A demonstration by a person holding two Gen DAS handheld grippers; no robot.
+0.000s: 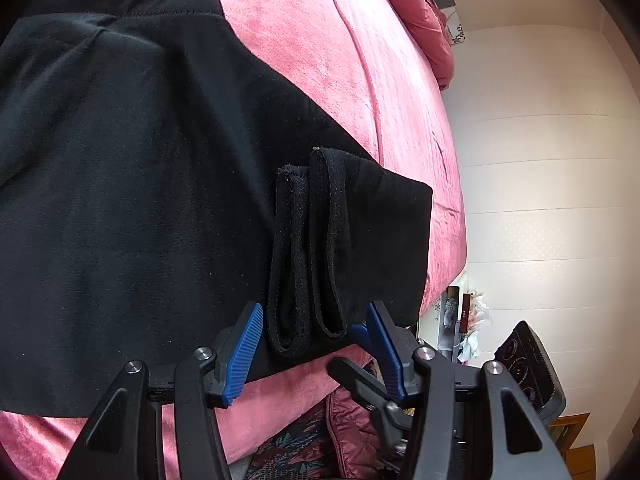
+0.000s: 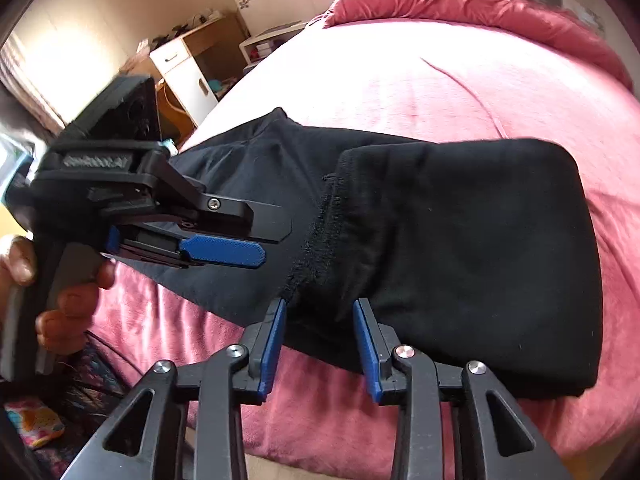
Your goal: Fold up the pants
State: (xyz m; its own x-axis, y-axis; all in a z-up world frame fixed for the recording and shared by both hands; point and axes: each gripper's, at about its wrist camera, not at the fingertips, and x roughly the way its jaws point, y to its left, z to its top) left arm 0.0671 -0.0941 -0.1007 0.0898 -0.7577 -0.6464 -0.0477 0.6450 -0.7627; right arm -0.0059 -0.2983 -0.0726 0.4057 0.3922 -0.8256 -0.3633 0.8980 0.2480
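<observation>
Here, in your left wrist view, the left gripper [image 1: 314,344] stands with its blue ribbed fingers [image 1: 244,356] spread apart, holding nothing. The black soft-knit pants [image 1: 140,200] lie on the pink plush bed cover [image 1: 360,60], ahead of and left of the fingers. Their two stacked hem cuffs [image 1: 308,256] run straight out from the gap between your fingers, which flank them without touching.

In your right wrist view, the right gripper [image 2: 320,344] is likewise open and empty. The folded part of the pants [image 2: 460,248] sits just ahead and to the right of its fingers [image 2: 370,356]; a fuzzy inner edge [image 2: 316,240] runs forward from the gap. The left gripper [image 2: 240,244] shows side-on, further left, hovering over the single layer.

To my eye the fold is partly done. If you close on only the top cuff, the layers may slide apart and skew the next fold. Pinch too deep and you could catch the plush cover and drag it along.
</observation>
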